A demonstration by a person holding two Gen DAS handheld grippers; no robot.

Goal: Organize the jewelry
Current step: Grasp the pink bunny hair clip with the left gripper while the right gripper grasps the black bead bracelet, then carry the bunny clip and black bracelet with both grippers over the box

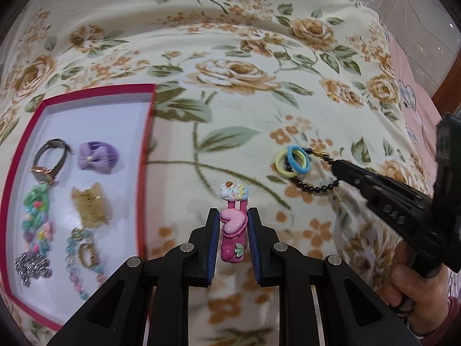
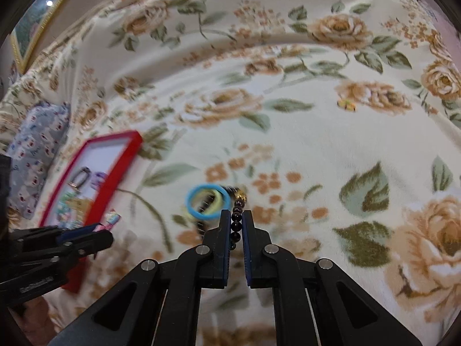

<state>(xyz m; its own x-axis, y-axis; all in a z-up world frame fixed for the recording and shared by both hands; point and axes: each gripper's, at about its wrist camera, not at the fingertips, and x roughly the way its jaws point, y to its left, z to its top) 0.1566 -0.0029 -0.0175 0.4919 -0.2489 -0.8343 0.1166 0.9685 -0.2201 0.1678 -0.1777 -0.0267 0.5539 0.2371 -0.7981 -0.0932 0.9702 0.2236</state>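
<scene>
1. Two handheld grippers are at work over a floral blanket, and we hold one in each hand.
2. Our left gripper has its jaws closed against the sides of a pink hair clip, which carries a heart charm, a strawberry and a small cartoon figure at its far tip.
3. That clip sits between the blue pads, just right of the red jewelry box.
4. Our right gripper is pinched on a black bead bracelet, its fingers nearly together with the beads running between them.
5. From the left wrist view, this gripper comes in from the right and meets the bracelet at the loop's right end.
6. Strung on the bracelet are a blue ring and a yellow ring, overlapping at its left end beside a gold clasp.
7. Inside the white-lined box lie a wristwatch, a purple bow hair tie, an amber claw clip, a green beaded bracelet, a pastel beaded necklace and a silver chain.
8. We see the box resting on the blanket, well to the left of the bracelet.
</scene>
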